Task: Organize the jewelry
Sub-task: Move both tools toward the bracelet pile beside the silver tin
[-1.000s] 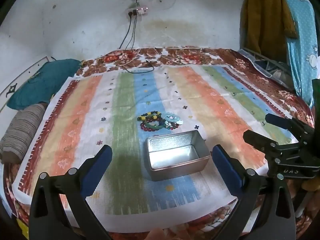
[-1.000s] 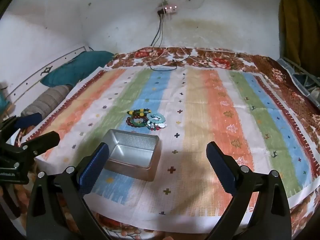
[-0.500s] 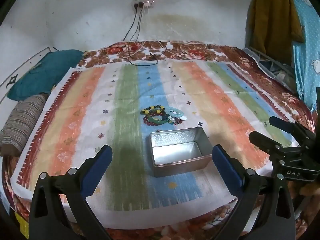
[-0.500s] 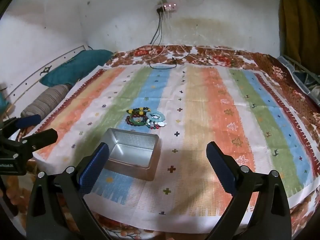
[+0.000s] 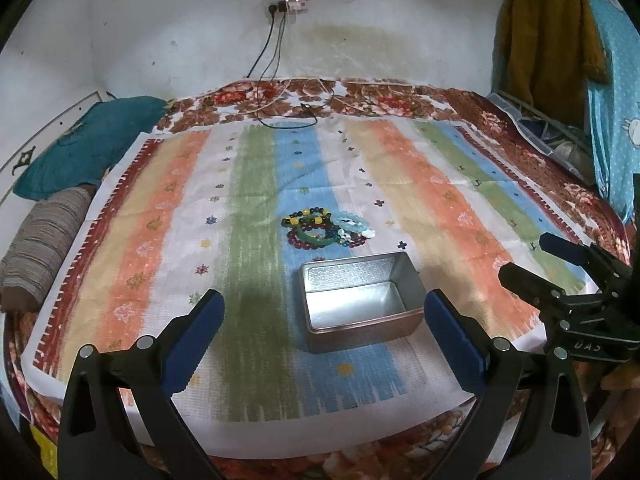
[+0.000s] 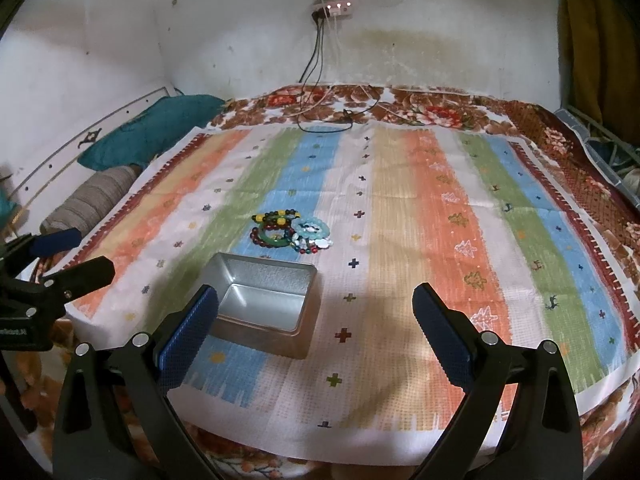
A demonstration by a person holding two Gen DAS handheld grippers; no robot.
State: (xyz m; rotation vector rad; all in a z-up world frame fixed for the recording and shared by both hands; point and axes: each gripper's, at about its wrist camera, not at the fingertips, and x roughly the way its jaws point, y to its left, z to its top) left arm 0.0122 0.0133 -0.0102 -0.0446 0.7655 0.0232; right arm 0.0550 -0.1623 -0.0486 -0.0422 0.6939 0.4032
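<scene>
A small heap of beaded bracelets [image 5: 326, 230] (green, dark red, pale blue, and one yellow-and-black strand, overlapping so that single loops are hard to separate) lies on the blue stripe of the striped woven cloth [image 5: 440, 208] spread over the bed. Just on the near side of the heap stands an open rectangular silver metal tin [image 5: 360, 300], empty, its long axis running roughly across the left wrist view.

The left gripper [image 5: 324, 332] hangs spread wide with nothing between its blue pads, the tin directly ahead and the bracelets beyond it. The right gripper [image 6: 316, 320] is equally released and empty; from it the tin and heap both lie ahead and to the left. The left gripper looks better lined up, though either must reach over or past the tin to get a bracelet.
</scene>
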